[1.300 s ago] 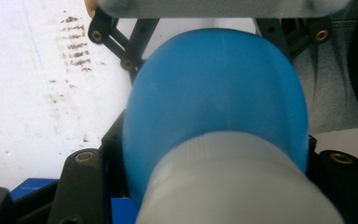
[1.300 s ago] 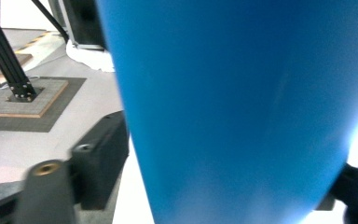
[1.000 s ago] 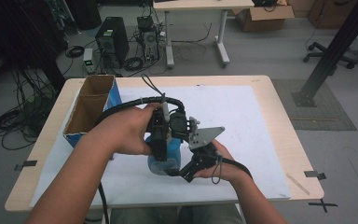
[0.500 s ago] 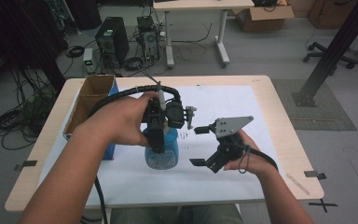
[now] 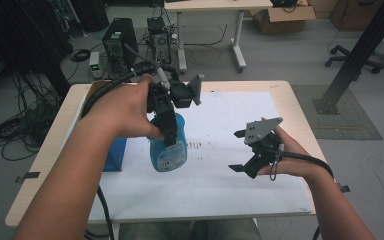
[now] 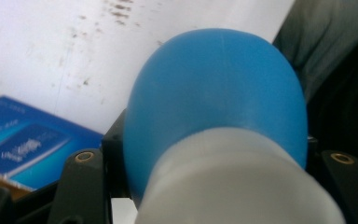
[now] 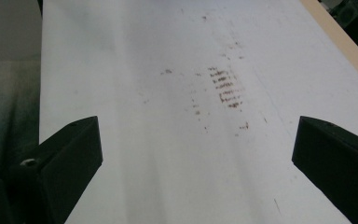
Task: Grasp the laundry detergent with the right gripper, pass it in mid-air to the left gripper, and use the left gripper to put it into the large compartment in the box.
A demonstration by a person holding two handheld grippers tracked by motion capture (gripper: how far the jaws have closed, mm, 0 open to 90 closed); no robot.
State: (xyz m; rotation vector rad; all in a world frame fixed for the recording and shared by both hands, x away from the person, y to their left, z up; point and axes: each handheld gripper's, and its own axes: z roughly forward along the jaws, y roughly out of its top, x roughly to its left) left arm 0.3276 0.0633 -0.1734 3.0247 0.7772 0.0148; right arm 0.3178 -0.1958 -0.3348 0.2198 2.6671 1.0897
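White sheet (image 5: 220, 125) covers the table (image 5: 300, 107), brown smudges (image 7: 226, 88) mid-frame. Left gripper (image 5: 169, 134) at centre-left, jaws clamped on blue bottle (image 5: 167, 150), held off the sheet. Blue box (image 5: 114, 154) just left of the bottle. Right gripper (image 5: 237, 150) at centre-right, jaws spread wide, empty.

A wooden table (image 5: 300, 105) carries a stained white sheet (image 5: 220, 125).

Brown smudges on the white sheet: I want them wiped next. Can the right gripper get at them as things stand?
Probably yes. The right gripper is open and empty, and bare white sheet lies between it and the brown smudges; the blue bottle stands off to one side.
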